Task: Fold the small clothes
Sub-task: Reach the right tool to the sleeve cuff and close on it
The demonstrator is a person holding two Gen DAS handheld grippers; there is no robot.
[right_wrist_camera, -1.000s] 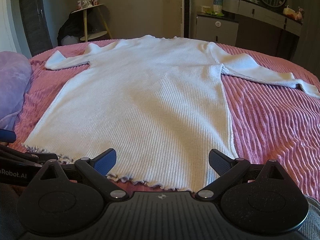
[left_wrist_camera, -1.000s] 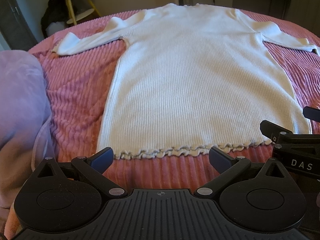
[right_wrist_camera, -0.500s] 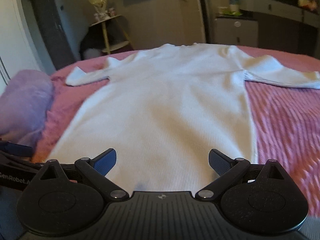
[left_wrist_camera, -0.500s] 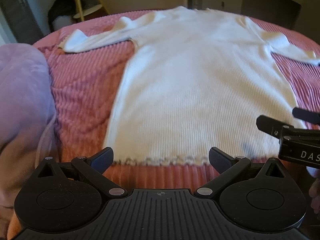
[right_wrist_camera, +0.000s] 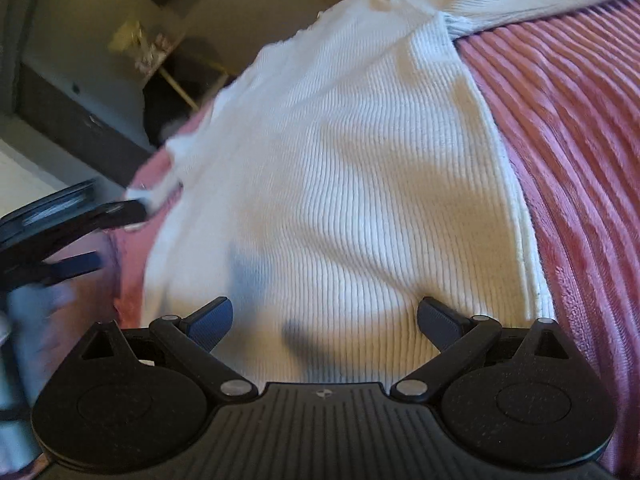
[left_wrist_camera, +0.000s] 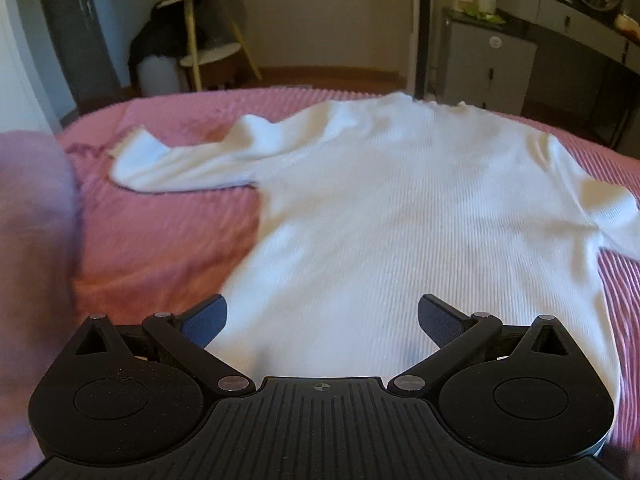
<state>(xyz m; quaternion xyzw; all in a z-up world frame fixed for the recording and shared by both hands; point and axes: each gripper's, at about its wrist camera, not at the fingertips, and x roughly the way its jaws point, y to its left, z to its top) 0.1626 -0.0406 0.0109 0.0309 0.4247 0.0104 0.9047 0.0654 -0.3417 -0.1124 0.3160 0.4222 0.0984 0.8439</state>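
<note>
A white ribbed sweater (left_wrist_camera: 400, 220) lies flat, front up, on a pink ribbed bedspread (left_wrist_camera: 168, 240), its left sleeve (left_wrist_camera: 180, 160) stretched out to the side. My left gripper (left_wrist_camera: 320, 320) is open over the lower left part of the sweater body, nothing between its fingers. In the tilted right wrist view the sweater (right_wrist_camera: 340, 160) fills the middle and my right gripper (right_wrist_camera: 324, 320) is open low over its lower right part, beside the side seam. The left gripper (right_wrist_camera: 104, 236) shows at that view's left edge, also open. The hem is hidden under both gripper bodies.
A lilac cushion (left_wrist_camera: 32, 240) lies on the bed's left side. Beyond the bed stand a small shelf table with yellow legs (left_wrist_camera: 204, 40), a grey cabinet (left_wrist_camera: 488, 64) and a dark dresser (left_wrist_camera: 580, 24). Bare bedspread (right_wrist_camera: 580, 120) lies right of the sweater.
Both grippers have moved forward past the ruffled hem and now sit over the sweater body. The right gripper has rolled sideways and dropped closer to the fabric. Both stay open.
</note>
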